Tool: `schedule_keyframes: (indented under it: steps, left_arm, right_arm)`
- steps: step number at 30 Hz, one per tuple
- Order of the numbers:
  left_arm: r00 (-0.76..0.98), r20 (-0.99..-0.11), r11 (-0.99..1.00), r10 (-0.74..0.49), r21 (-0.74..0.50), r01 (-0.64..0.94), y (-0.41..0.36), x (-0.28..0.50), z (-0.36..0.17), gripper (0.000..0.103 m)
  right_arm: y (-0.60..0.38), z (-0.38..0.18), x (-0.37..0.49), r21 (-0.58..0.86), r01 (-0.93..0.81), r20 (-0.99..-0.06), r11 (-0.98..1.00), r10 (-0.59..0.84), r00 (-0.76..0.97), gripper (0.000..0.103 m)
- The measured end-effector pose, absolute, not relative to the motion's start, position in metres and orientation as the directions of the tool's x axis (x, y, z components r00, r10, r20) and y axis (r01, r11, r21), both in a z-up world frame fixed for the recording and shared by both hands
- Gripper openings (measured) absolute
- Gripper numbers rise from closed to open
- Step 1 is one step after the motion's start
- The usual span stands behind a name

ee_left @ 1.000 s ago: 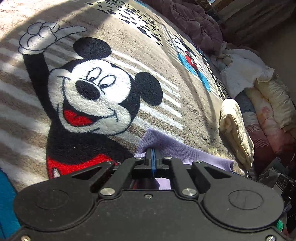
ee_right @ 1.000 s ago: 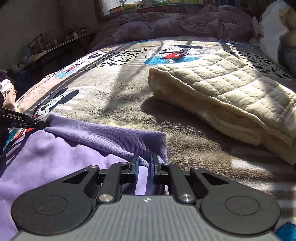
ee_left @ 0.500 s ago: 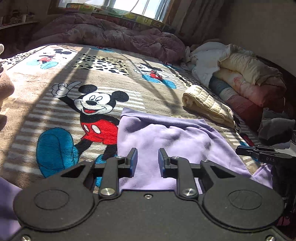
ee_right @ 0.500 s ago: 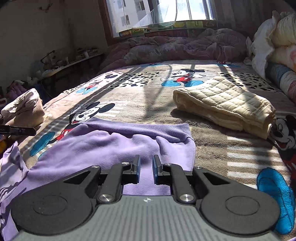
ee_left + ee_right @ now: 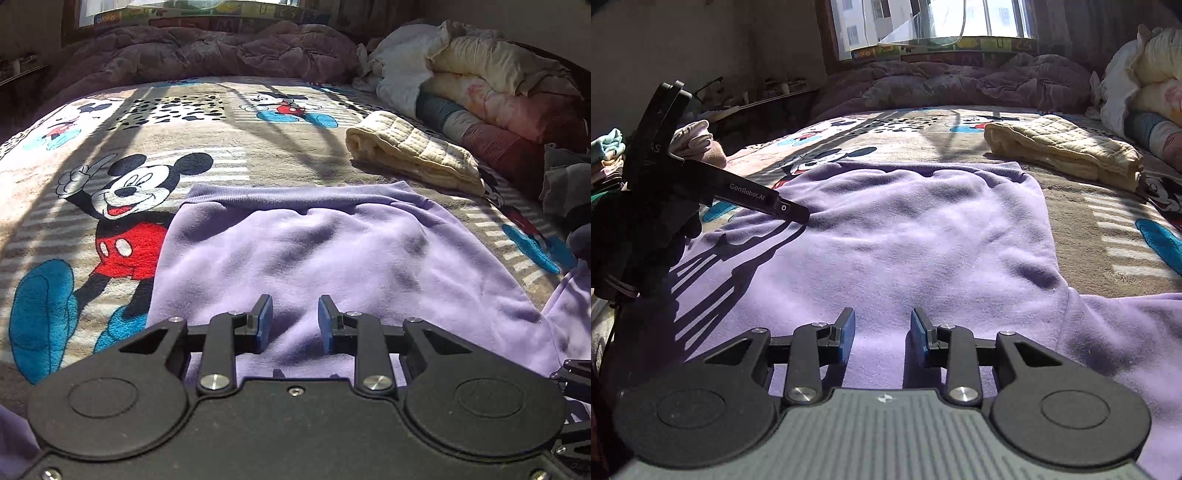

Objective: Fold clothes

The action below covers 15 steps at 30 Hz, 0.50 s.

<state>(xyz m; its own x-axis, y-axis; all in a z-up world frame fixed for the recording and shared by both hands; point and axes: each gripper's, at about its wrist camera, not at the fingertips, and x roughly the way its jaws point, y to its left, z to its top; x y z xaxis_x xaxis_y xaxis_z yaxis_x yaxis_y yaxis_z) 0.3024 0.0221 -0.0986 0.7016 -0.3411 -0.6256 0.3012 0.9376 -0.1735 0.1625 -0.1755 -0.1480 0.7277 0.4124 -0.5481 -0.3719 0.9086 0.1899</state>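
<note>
The soft lilac fleece sweatshirt [image 5: 332,254] lies spread on the bed just ahead of both tongs, left [image 5: 294,323] and right [image 5: 882,334], each parted and empty. Folding seems about to start; next, grip a sleeve or side edge.

I have the sweatshirt [image 5: 332,254] spread flat on the blanket [image 5: 258,147] ahead of both grippers, a folded quilt [image 5: 413,155] beyond its far right corner, bedding [image 5: 480,85] piled further right, a comforter [image 5: 207,51] behind.
</note>
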Motion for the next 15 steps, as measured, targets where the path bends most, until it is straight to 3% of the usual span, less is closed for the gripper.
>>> schedule_keyframes:
  steps: [2, 4, 5, 9, 14, 15]
  left_arm:
    - [0.661, -0.648, 0.911, -0.377, -0.13, 0.392, -0.006, 0.313, -0.104, 0.032]
    - [0.636, -0.713, 0.908, -0.295, -0.003, 0.418, -0.034, 0.336, -0.125, 0.036]
    - [0.642, -0.711, 0.915, -0.286, -0.004, 0.403, -0.034, 0.349, -0.13, 0.039]
    - [0.662, -0.68, 0.947, -0.314, -0.173, 0.271, -0.004, 0.399, -0.116, 0.037]
    - [0.653, -0.715, 0.968, -0.248, -0.213, 0.135, 0.032, 0.444, -0.118, 0.04]
    - [0.647, -0.723, 0.968, -0.244, -0.221, 0.118, 0.039, 0.452, -0.121, 0.036]
  right_arm:
    - [-0.182, -0.151, 0.156, 0.207, -0.364, -0.523, 0.908, 0.417, 0.743, 0.035]
    - [-0.188, -0.151, 0.155, 0.23, -0.35, -0.509, 0.908, 0.418, 0.752, 0.035]
    - [-0.191, -0.15, 0.157, 0.241, -0.339, -0.507, 0.909, 0.416, 0.755, 0.036]
    - [-0.21, -0.156, 0.163, 0.334, -0.304, -0.497, 0.892, 0.441, 0.747, 0.036]
    - [-0.218, -0.163, 0.163, 0.383, -0.33, -0.468, 0.863, 0.49, 0.735, 0.038]
    - [-0.219, -0.163, 0.164, 0.393, -0.334, -0.462, 0.857, 0.498, 0.734, 0.038]
